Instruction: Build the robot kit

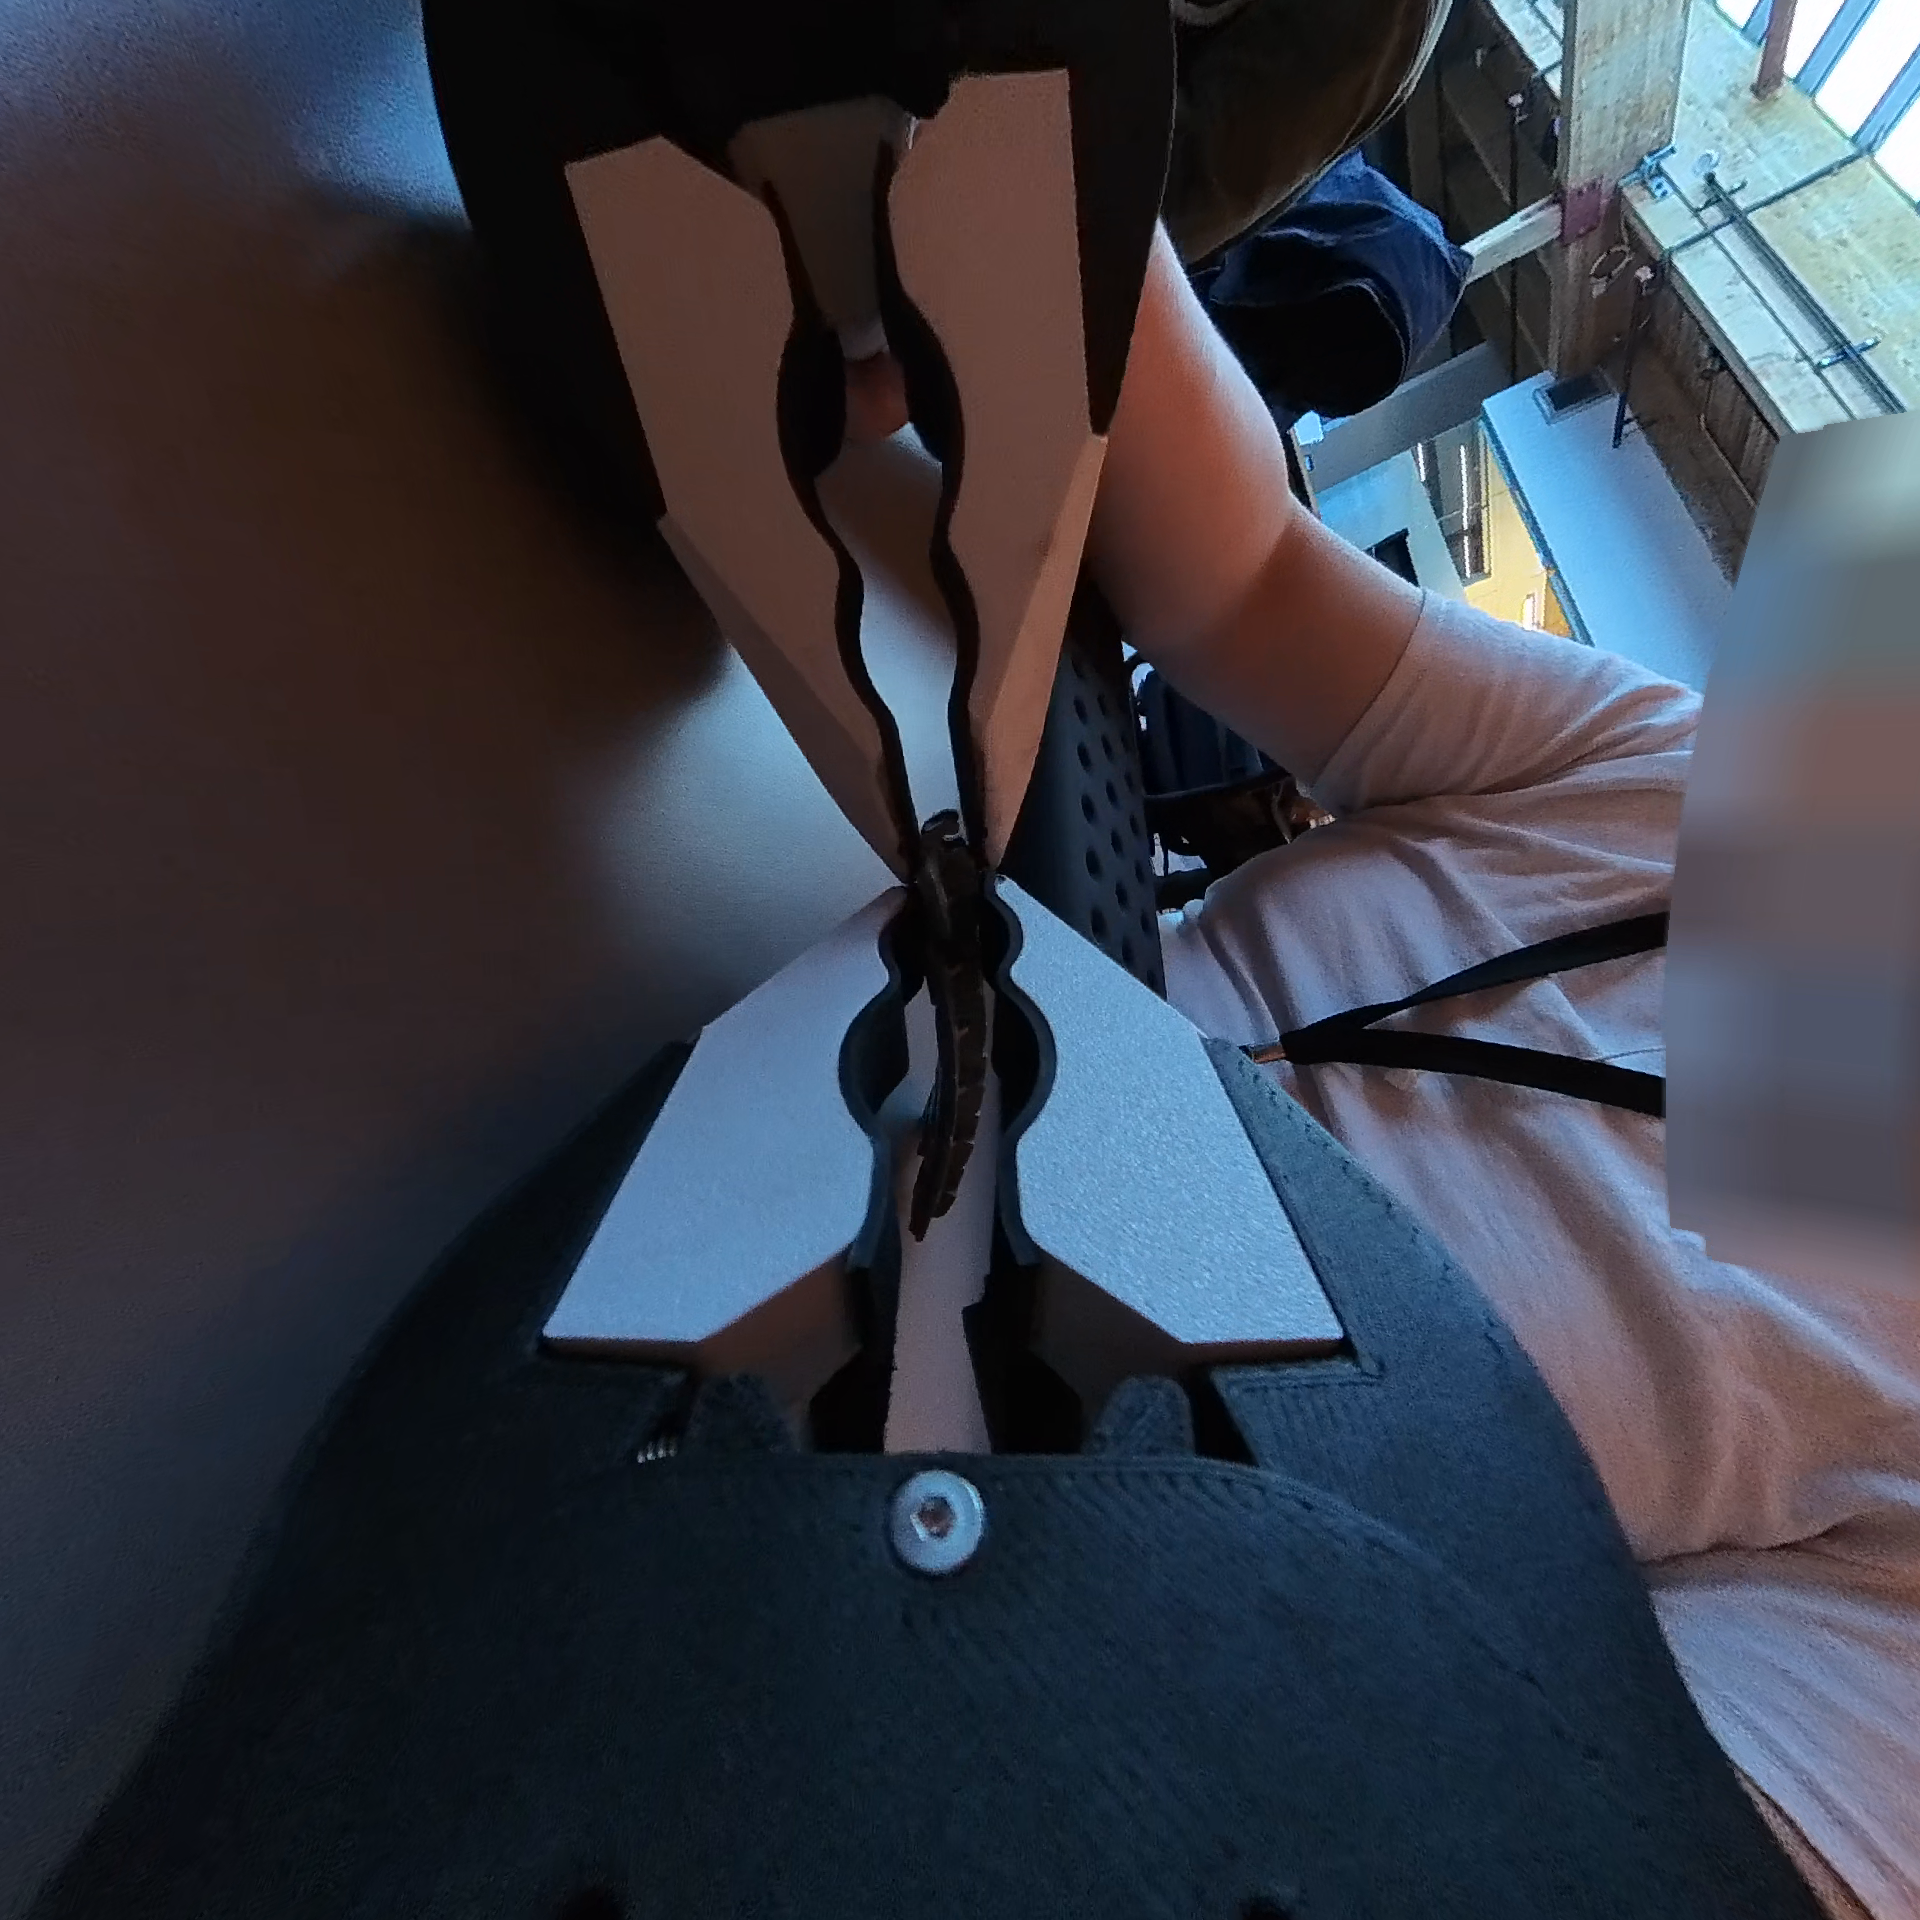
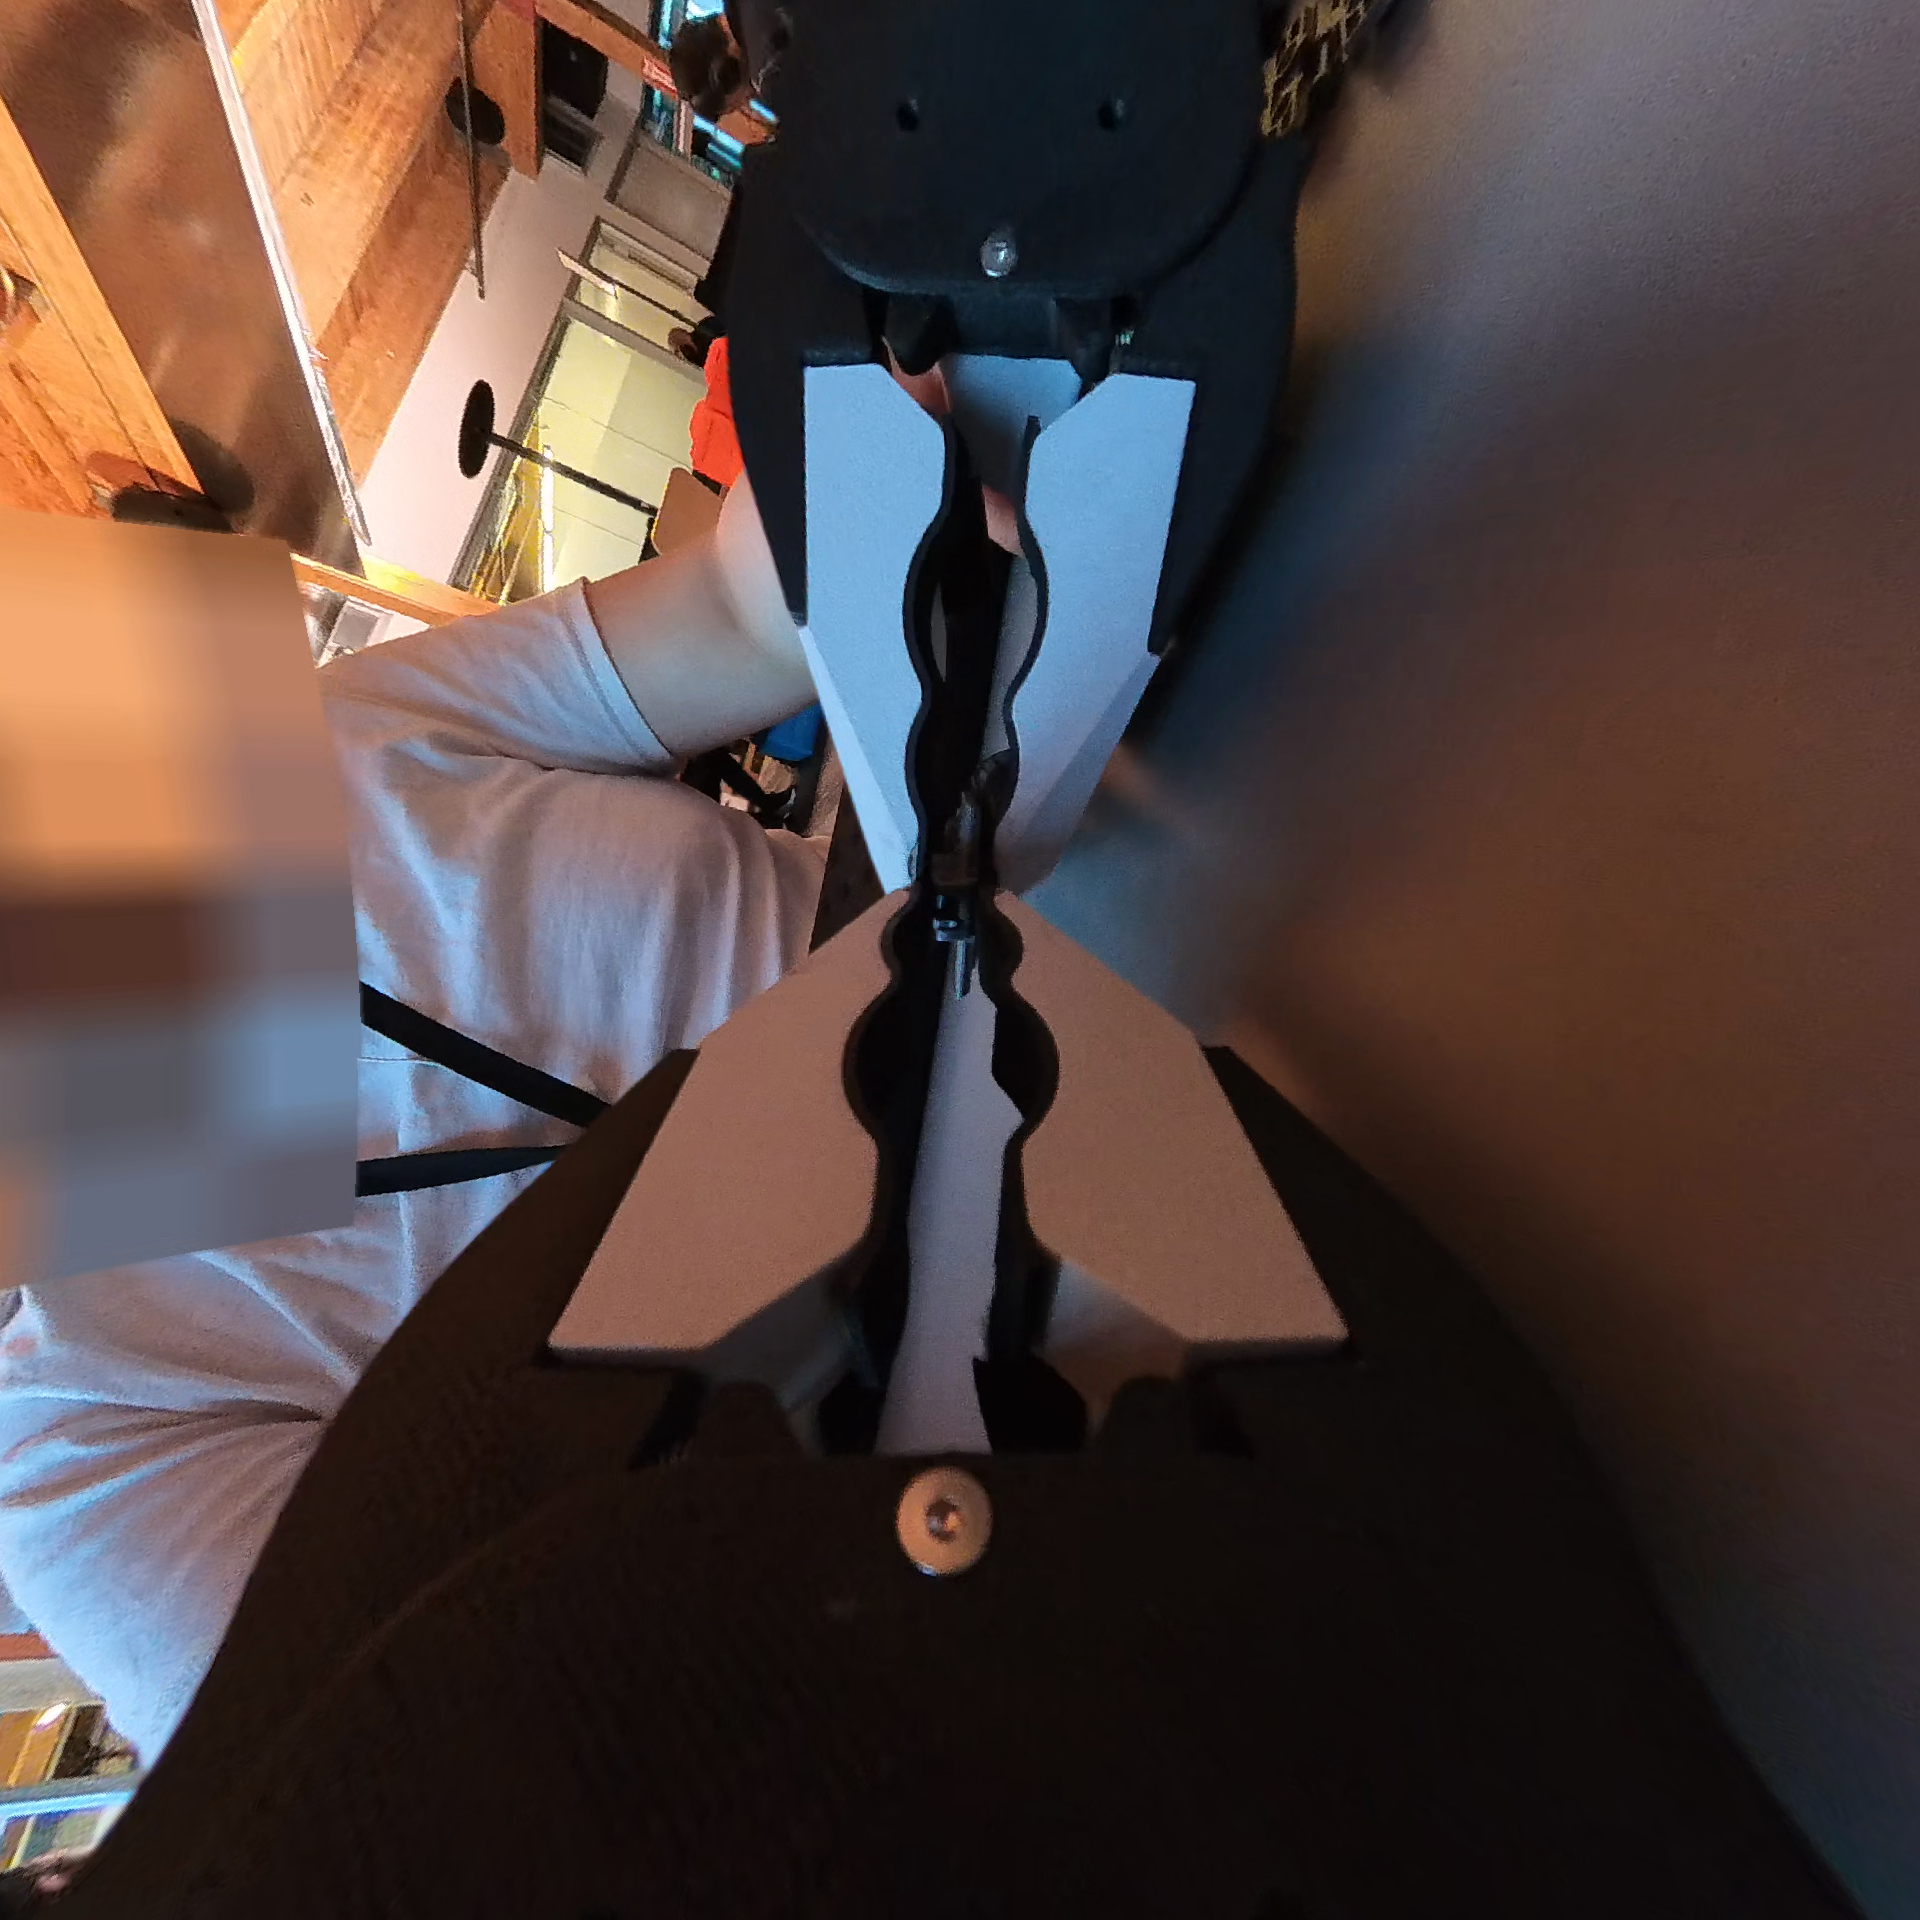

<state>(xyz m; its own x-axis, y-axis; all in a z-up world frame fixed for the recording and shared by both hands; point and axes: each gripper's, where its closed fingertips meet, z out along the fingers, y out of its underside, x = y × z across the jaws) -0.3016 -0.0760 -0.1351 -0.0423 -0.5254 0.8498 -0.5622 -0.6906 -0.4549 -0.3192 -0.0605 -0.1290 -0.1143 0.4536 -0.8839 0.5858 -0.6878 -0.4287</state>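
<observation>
Dark patterned strap (image 1: 951,1023) w/ small metal end, pinched tip-to-tip btwn left gripper (image 1: 948,904) & right gripper (image 2: 954,914), both jaws nearly closed on it.

I find no writing, number or brand that I can read in either view. My own fingers (image 1: 1143,1122) are plain white with black edges and carry no mark, and the fingers facing me in the right wrist view (image 2: 873,582) are blank too. A small reddish sign (image 2: 665,73) hangs far off in the room, too blurred to make out.
</observation>
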